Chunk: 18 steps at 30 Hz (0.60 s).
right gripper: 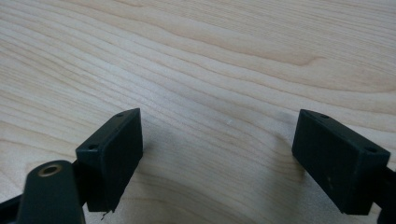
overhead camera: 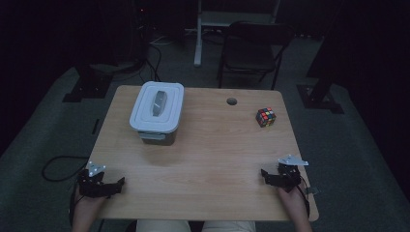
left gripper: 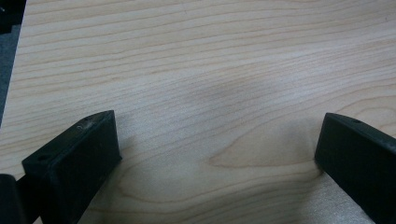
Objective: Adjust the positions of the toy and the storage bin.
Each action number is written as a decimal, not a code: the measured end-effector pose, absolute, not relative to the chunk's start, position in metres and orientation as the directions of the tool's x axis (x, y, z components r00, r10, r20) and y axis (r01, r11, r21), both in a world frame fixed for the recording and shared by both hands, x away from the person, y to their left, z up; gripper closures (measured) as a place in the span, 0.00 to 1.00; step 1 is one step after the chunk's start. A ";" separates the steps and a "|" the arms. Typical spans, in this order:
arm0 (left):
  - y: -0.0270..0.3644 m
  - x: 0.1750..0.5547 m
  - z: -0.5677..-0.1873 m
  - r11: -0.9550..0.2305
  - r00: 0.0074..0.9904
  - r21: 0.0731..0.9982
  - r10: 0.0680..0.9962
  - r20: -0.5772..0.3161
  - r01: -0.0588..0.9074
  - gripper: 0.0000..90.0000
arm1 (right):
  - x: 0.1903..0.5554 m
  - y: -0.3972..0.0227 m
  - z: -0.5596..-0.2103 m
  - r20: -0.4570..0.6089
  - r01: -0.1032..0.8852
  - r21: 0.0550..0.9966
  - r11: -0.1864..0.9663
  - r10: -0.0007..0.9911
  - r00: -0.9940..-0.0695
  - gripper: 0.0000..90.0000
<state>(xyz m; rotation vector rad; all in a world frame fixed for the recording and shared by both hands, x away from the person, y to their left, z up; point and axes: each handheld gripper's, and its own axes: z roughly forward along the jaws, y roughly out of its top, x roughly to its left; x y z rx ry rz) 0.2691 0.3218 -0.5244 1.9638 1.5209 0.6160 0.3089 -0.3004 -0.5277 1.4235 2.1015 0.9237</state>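
Both claws spread, empty: left claw [overhead camera: 121,182], right claw [overhead camera: 264,173] on table [overhead camera: 217,145]. Risk: lidded box [overhead camera: 157,112] far ahead of left claw, lid slipping if pinched off-centre.

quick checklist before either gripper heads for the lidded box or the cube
1. Left gripper jaws wide apart, nothing between them: ok.
2. Right gripper jaws wide apart, nothing between them: ok.
3. Lid sits flat on the grey box: ok. Whether it is latched: cannot tell.
4. Puzzle cube stands alone near the far right of the table, free to approach: ok.
5. Bare wood between both grippers and the box and cube, nothing in the path: ok.
6. Both grippers rest low at the near table edge, one at each corner, well apart from each other: ok.
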 end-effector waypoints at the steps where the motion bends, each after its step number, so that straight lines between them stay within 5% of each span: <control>1: 0.322 0.269 -0.524 -0.184 0.243 0.685 0.970 0.011 0.705 0.01 | 0.309 -0.301 -0.528 0.012 0.635 0.731 0.248 0.927 -0.375 0.18; 18: 0.318 0.265 -0.524 -0.158 0.192 0.687 0.981 0.028 0.709 0.01 | 0.308 -0.299 -0.527 0.009 0.639 0.729 0.245 0.930 -0.367 0.18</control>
